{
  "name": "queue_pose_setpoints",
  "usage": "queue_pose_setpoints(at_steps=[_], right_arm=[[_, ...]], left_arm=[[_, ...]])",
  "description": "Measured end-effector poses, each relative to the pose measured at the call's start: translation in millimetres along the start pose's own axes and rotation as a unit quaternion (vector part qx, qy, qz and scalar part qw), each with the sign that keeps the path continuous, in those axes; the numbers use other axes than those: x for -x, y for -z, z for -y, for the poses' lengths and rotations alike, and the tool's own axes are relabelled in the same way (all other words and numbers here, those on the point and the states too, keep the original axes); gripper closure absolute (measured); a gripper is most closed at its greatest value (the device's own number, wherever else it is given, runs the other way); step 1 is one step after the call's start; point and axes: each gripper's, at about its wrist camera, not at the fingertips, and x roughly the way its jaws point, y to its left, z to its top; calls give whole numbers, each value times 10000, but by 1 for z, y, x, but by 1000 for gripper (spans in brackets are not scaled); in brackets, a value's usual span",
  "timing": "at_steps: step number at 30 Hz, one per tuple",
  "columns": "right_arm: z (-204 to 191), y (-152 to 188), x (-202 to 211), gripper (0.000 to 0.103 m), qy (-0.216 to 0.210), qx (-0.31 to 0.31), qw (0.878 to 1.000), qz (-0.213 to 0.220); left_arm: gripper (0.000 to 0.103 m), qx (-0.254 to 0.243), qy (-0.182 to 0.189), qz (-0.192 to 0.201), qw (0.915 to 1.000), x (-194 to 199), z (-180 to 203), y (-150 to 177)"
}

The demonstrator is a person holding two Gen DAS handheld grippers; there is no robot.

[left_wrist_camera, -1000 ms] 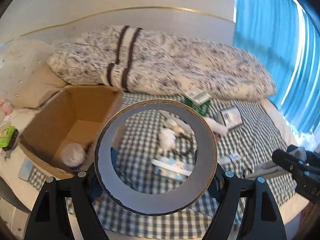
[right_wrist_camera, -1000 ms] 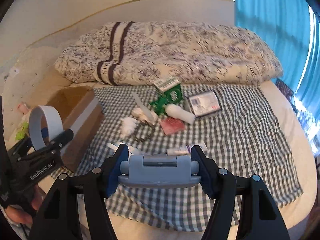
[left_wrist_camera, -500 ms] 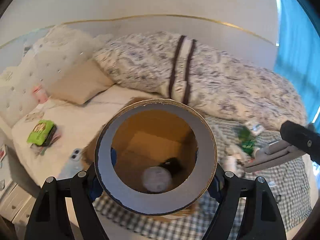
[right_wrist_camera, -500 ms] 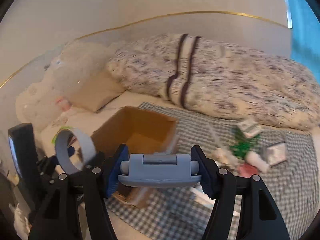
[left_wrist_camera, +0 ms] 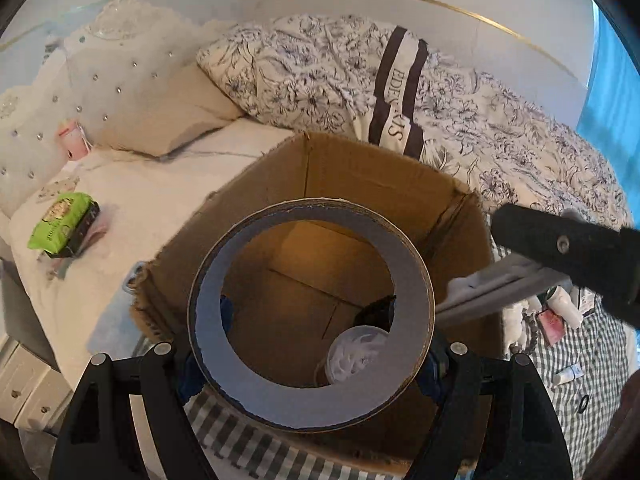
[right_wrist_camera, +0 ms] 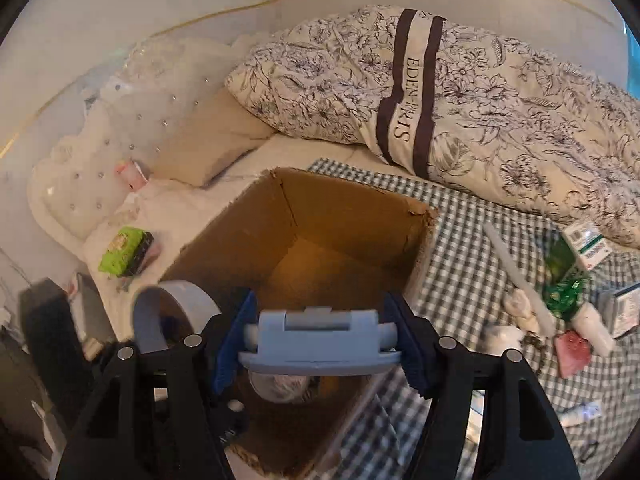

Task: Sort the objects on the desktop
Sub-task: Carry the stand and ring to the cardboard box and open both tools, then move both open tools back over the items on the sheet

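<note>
Two loads over the cardboard box (right_wrist_camera: 340, 216): left fingers (left_wrist_camera: 192, 376) clamp tape roll (left_wrist_camera: 310, 360), right fingers (right_wrist_camera: 408, 344) clamp grey stapler (right_wrist_camera: 320, 340)

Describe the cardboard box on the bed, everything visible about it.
The cardboard box is plain brown corrugated card, open-topped, its top edges rough and torn. It sits on the bed, partly on the checked cloth, beside the white sheet. Inside, a clear round container rests on the floor beside something dark. The left tool, holding a tape roll, and the right tool, holding a grey clip-like item, hover over its opening.
</note>
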Motion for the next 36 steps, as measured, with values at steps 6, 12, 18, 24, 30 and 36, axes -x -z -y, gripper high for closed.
queue_pose_setpoints(at_steps=[6, 12, 18, 24, 30, 36], right_arm=[[5, -5, 16, 28, 185, 104, 9993, 304], [36, 5, 47, 28, 264, -153, 9988, 385], [73, 32, 108, 28, 373, -479, 9957, 703], [122, 76, 175, 28, 794, -834, 9896, 860], [159, 115, 229, 28, 1150, -1120, 9823, 962], [182, 161, 252, 27, 1649, -1177, 9751, 903]], left_arm=[[10, -55, -49, -31, 10000, -7, 5, -1], [8, -100, -151, -49, 9998, 2, 20, -2], [8, -247, 64, 124, 9996, 38, 52, 1], [4, -507, 427, 282, 9974, 79, 105, 15], [0, -898, 756, 352, 9925, 112, 169, 43], [0, -1254, 919, 297, 9874, 125, 218, 77]])
